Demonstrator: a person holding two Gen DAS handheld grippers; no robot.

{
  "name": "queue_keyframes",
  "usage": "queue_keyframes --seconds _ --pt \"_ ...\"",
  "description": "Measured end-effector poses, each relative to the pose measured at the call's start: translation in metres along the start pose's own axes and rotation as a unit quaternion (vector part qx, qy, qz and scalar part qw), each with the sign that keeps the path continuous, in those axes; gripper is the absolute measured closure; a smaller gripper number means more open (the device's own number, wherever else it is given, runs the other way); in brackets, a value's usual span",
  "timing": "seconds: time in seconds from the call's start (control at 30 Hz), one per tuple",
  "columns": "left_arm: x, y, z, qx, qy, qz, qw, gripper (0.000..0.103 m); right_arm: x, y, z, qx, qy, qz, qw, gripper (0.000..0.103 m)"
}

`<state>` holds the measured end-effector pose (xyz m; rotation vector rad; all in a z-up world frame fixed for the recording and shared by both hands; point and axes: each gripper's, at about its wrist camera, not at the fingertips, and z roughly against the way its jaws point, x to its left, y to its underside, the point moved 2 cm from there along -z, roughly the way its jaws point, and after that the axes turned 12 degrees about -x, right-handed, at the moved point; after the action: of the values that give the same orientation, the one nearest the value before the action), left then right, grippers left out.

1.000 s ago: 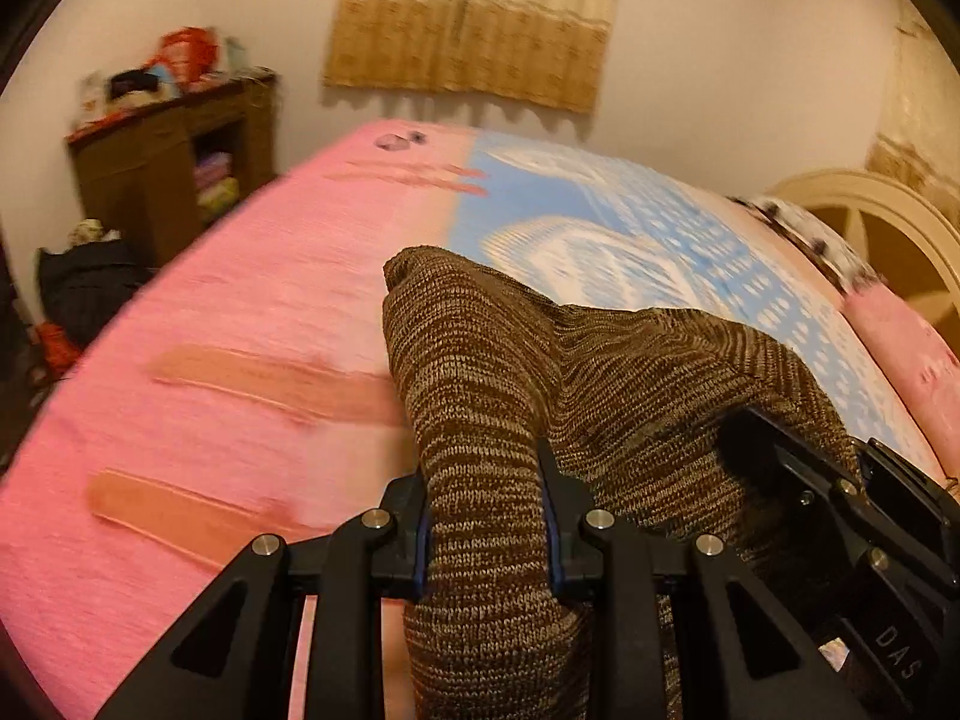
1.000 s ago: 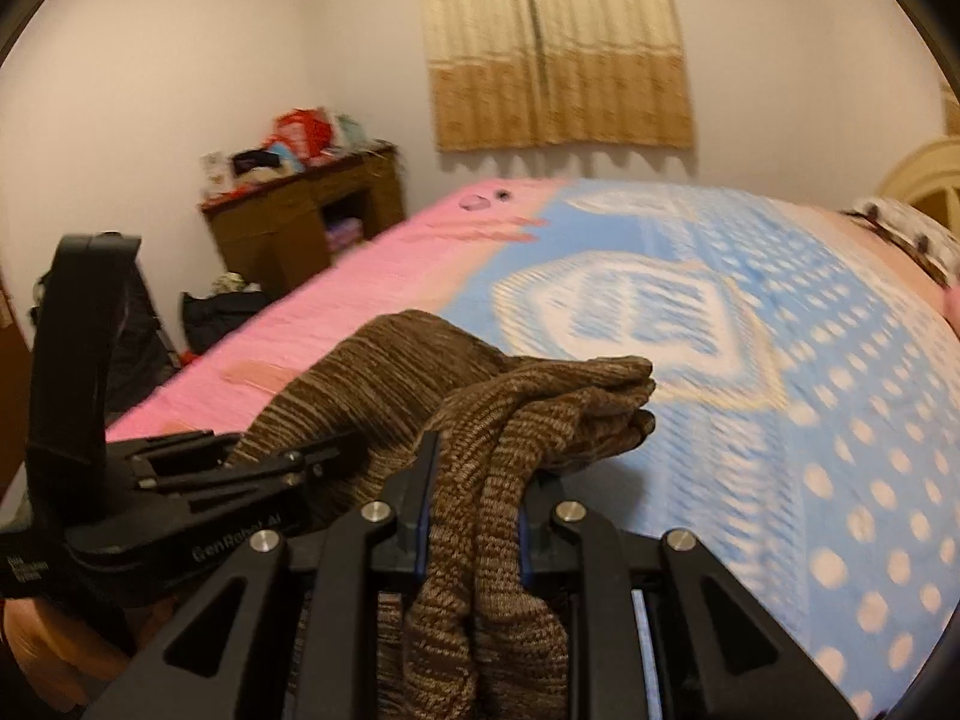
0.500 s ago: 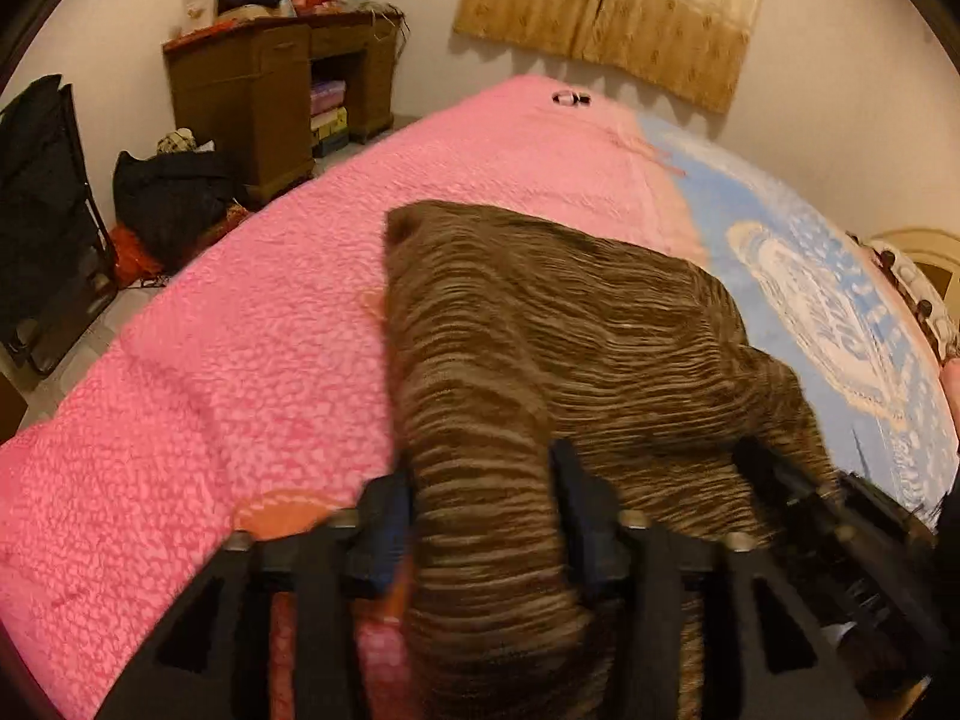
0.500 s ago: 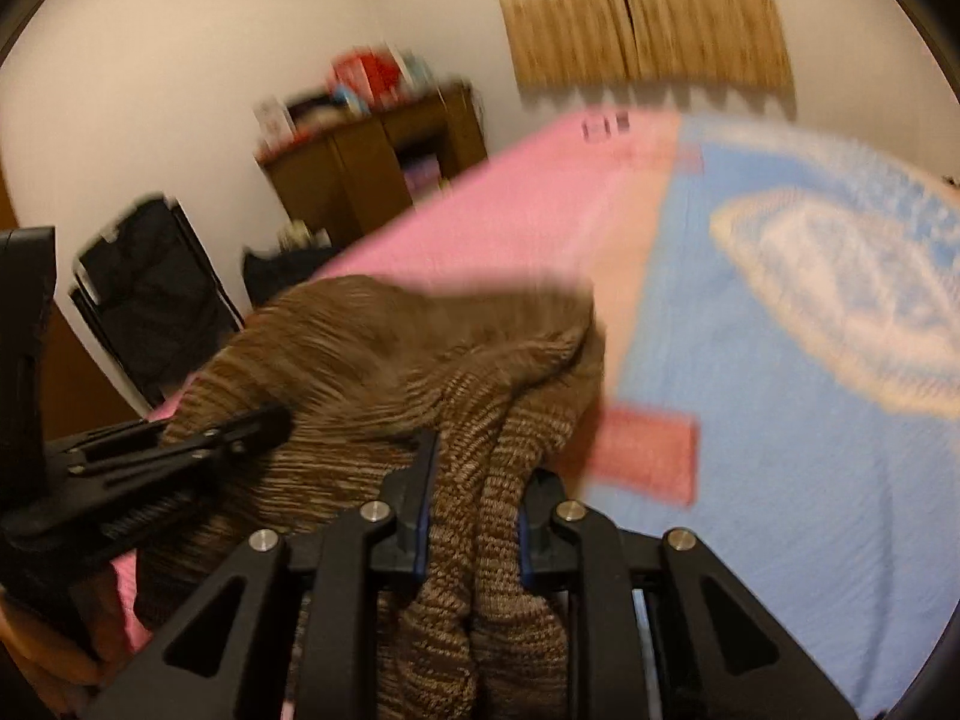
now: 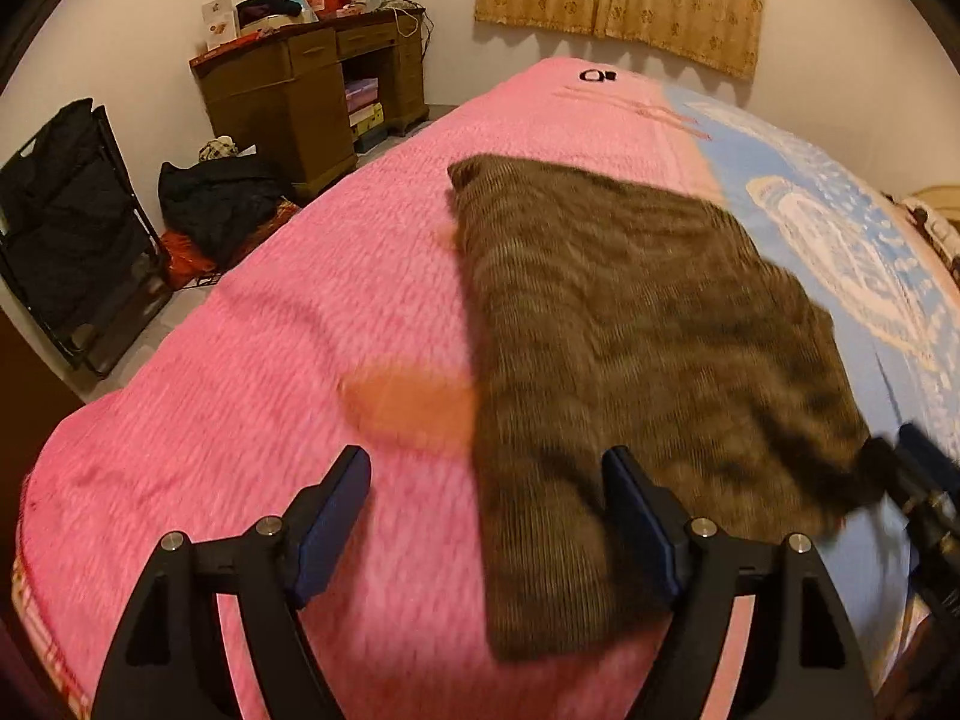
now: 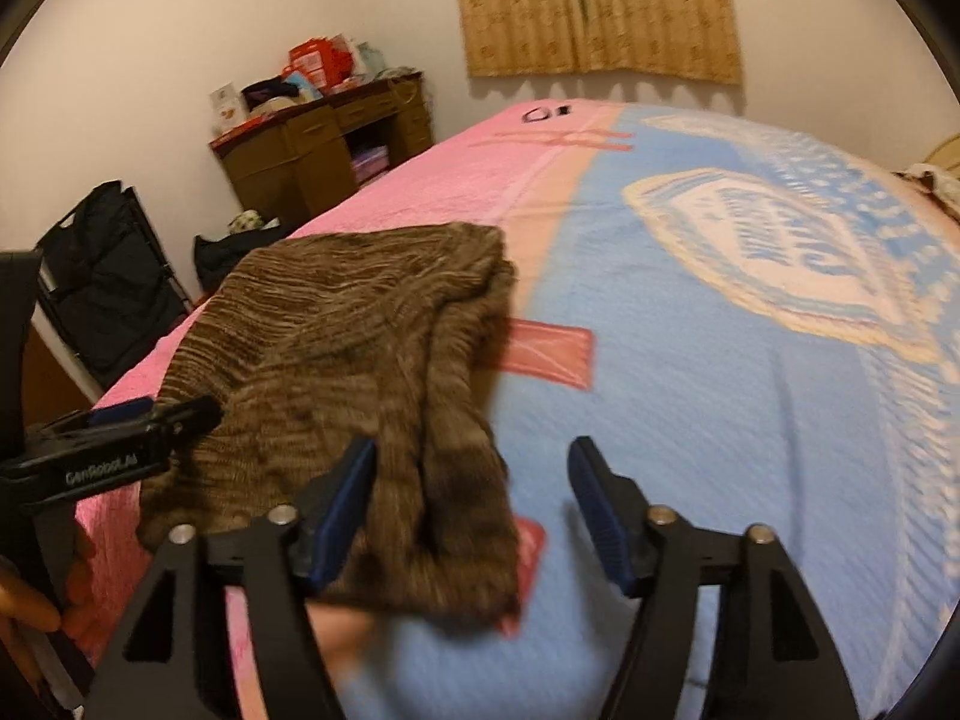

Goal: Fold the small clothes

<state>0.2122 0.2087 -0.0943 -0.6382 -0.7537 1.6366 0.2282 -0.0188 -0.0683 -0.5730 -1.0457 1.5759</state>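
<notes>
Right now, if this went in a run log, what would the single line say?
task: fold small clothes | brown knit garment: lying on bed | left gripper: open | right gripper: open

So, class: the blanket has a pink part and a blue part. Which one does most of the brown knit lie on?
The pink part. The knit lies mostly on it, and only its right edge crosses onto the blue part.

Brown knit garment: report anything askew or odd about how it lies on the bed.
The brown knit garment is not flat: its right edge is bunched into a thick rolled ridge, seen in the right wrist view. Both grippers, left and right, are open.
</notes>
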Motion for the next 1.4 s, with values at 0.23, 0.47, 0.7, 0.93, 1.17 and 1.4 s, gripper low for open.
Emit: queue_keyframes --seconds 0.23,0.47,0.7,0.93,1.17,1.4 --pt "-0.002 0.015 0.045 -0.021 -0.027 -0.03 0.999 0.023 0.016 -0.001 0.058 -0.032 0.016 -0.023 0.999 0.013" --pt "-0.006 0.031 0.111 -0.066 -0.02 -0.046 0.9966 0.023 0.035 0.001 0.109 -0.062 0.018 -0.036 0.997 0.0" --pt "0.003 0.036 0.166 -0.113 -0.02 -0.033 0.9928 0.023 0.048 0.0 0.16 -0.114 0.039 -0.044 0.992 0.0" --pt "0.006 0.041 0.205 -0.155 -0.009 -0.036 0.9872 0.023 0.061 -0.01 0.202 -0.176 0.053 -0.039 0.982 0.0" --pt "0.004 0.035 0.228 -0.198 -0.009 -0.039 0.9794 0.023 0.07 -0.012 0.224 -0.208 0.057 -0.019 0.976 0.0" --pt "0.001 0.035 0.234 -0.212 -0.014 -0.039 0.9764 0.023 0.074 -0.012 0.236 -0.23 0.055 -0.012 0.972 0.0"
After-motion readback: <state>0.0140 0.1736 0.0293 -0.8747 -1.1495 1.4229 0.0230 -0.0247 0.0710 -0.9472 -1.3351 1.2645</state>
